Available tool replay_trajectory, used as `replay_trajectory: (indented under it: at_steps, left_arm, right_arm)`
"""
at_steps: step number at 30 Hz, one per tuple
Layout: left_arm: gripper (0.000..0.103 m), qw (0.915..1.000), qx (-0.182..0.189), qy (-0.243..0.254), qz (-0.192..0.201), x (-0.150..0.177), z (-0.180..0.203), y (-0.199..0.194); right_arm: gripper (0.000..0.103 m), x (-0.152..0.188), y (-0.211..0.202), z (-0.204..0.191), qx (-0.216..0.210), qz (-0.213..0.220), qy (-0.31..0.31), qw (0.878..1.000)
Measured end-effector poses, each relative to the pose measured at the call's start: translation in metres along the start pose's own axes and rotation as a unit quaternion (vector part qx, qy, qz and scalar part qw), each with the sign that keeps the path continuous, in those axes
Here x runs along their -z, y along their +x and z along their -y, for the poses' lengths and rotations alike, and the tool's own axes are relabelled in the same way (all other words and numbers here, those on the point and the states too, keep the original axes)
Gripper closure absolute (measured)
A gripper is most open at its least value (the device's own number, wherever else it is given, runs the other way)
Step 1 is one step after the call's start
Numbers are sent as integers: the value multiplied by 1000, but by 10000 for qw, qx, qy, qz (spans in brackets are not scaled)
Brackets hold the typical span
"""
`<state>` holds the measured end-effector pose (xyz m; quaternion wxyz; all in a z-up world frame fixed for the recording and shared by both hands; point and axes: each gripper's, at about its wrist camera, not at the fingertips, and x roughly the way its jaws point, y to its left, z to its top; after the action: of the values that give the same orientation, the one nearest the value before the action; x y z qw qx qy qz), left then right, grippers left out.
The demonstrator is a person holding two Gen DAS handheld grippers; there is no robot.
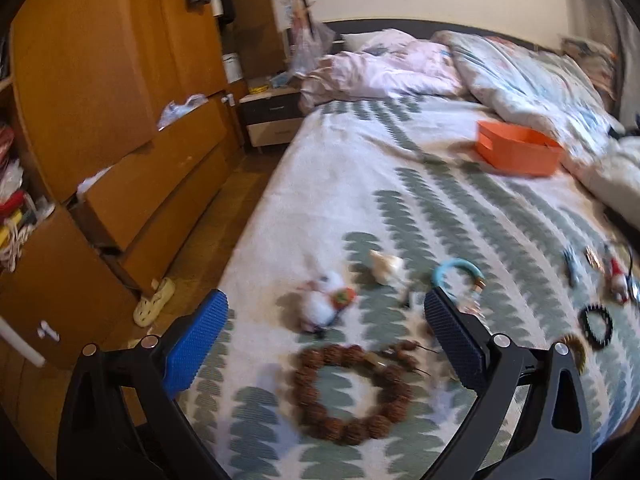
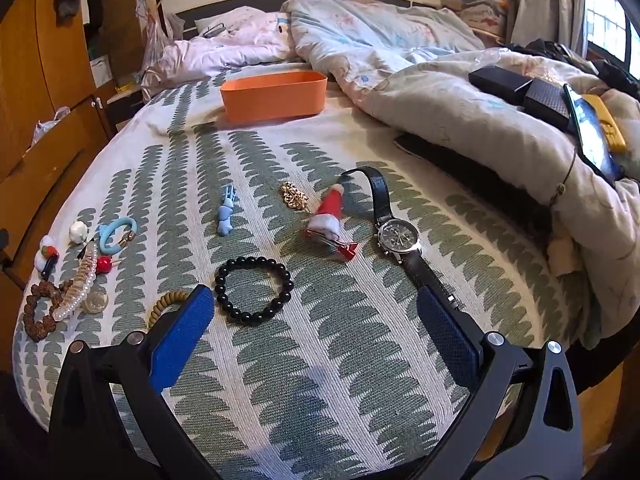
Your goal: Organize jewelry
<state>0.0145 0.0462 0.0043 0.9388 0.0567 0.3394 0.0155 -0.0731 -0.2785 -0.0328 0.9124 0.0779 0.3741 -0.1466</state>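
Jewelry crowds the bed; both tools, left tool (image 1: 326, 320) and right tool (image 2: 314, 312), gape empty, so snagging the neighbouring brown bead bracelet (image 1: 352, 394) looks likely.

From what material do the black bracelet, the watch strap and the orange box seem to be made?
Black bracelet: round, glossy beads with small highlights, possibly polished stone or glass; I cannot tell which.
Watch strap: dark and matte, it bends in a loop, so probably leather or imitation leather; the case looks like shiny metal.
Orange box: thin, smooth, even walls with rounded corners, probably matte plastic.
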Motion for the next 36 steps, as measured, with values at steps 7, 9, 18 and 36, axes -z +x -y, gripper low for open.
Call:
replay_trajectory:
  at_steps: [7,9,18,36]
  left_arm:
    - [6,9989,-2,-401,-257,-3,-35,13]
    - [6,9985,5,-386,-392,-1,-36,18]
    - [6,9971,-2,-127,-752,25,-27,24]
    - [6,9884,-145,132,-1506,56,-17,68]
  right_arm:
    - [3,0,-3,-5,-33,27,-180,9998]
    - [3,0,-5,-8,-15,63,-255,9997]
    - [3,2,0,-20,-224,-92,-556,9982]
    - [6,-30,46,57,391,-510,-222,9977]
